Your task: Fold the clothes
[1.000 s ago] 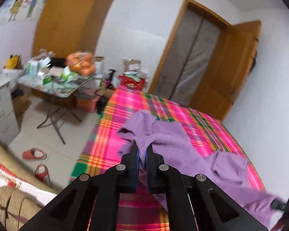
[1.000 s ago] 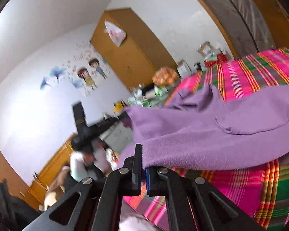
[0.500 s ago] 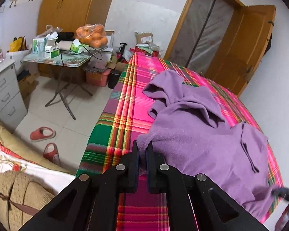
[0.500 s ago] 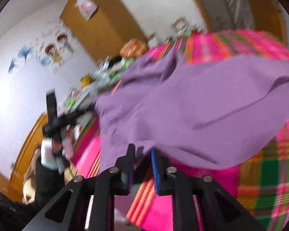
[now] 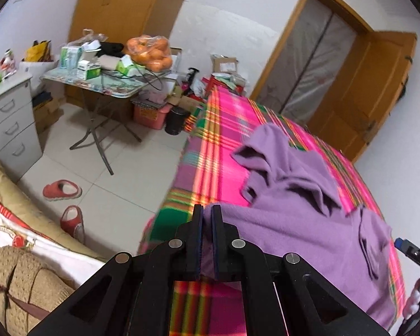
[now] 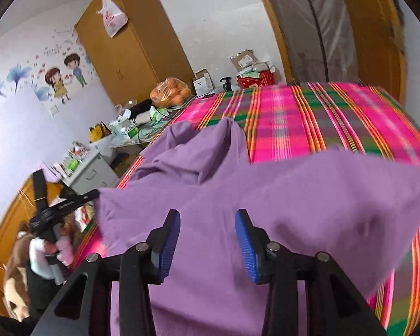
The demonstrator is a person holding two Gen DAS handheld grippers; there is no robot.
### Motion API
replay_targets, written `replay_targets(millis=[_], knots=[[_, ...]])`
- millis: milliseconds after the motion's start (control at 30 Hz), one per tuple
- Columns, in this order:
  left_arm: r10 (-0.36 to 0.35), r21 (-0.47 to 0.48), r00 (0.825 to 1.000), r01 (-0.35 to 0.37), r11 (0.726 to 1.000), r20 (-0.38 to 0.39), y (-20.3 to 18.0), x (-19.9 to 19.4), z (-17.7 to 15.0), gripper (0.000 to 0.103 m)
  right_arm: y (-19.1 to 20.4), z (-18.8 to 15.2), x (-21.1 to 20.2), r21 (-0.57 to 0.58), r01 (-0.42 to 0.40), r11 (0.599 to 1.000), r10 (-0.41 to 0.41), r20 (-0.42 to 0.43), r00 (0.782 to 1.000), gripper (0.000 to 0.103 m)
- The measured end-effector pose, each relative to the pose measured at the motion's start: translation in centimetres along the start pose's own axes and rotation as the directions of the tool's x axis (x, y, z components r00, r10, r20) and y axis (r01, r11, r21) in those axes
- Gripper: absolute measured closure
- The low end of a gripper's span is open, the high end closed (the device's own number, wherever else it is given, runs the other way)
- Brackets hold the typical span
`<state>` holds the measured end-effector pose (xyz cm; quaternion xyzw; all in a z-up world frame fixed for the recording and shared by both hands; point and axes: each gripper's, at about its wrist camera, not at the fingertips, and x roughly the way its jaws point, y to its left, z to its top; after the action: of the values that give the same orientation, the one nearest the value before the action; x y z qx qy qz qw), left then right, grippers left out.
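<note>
Right tongs [image 6: 207, 218] opening, released fleecy purple hoodie [image 6: 266, 196]; left tongs [image 5: 207, 210] pinch hem.

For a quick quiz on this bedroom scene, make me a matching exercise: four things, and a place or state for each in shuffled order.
Things:
1. purple hoodie
2. left gripper
3. red slippers
4. bag of oranges

Place or state:
A. on the folding table
B. on the tiled floor
C. spread on the plaid bed
D. clamped on purple cloth

Pairs: 1-C, 2-D, 3-B, 4-A
</note>
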<state>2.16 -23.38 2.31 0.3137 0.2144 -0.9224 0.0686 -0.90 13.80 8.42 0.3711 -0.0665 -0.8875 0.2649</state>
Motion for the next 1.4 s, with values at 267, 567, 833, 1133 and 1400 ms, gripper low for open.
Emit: replay_targets(millis=[267,567,833,1133,1400], knots=[[-0.038,0.034,0.999,0.038,0.999,-0.001,-1.3,-0.6,-1.0,0.102,0.0,6.9,9.4,-0.123,0.072,0.99,-0.087,-0.121,0.989,0.06],[-0.069,0.0,0.997,0.069,0.998,-0.027,-1.9,1.9,-0.3,0.1,-2.1,11.6,18.7,0.052,0.028,0.998,-0.016,-0.226,0.974,0.059],[-0.093,-0.026,0.991,0.091,0.996,-0.095,-1.8,3.6,-0.2,0.1,-2.8,14.2,18.0,0.031,0.106,0.994,-0.101,-0.139,0.985,0.098],[-0.083,-0.009,0.988,0.082,0.997,-0.128,-2.2,3.5,-1.0,0.1,-12.0,14.4,8.6,0.199,0.418,0.886,-0.43,0.02,0.902,0.1],[-0.078,-0.007,0.988,0.078,0.997,-0.132,-2.3,3.4,-1.2,0.1,-4.4,13.0,9.9,-0.091,0.212,0.973,-0.209,0.038,0.977,0.057]])
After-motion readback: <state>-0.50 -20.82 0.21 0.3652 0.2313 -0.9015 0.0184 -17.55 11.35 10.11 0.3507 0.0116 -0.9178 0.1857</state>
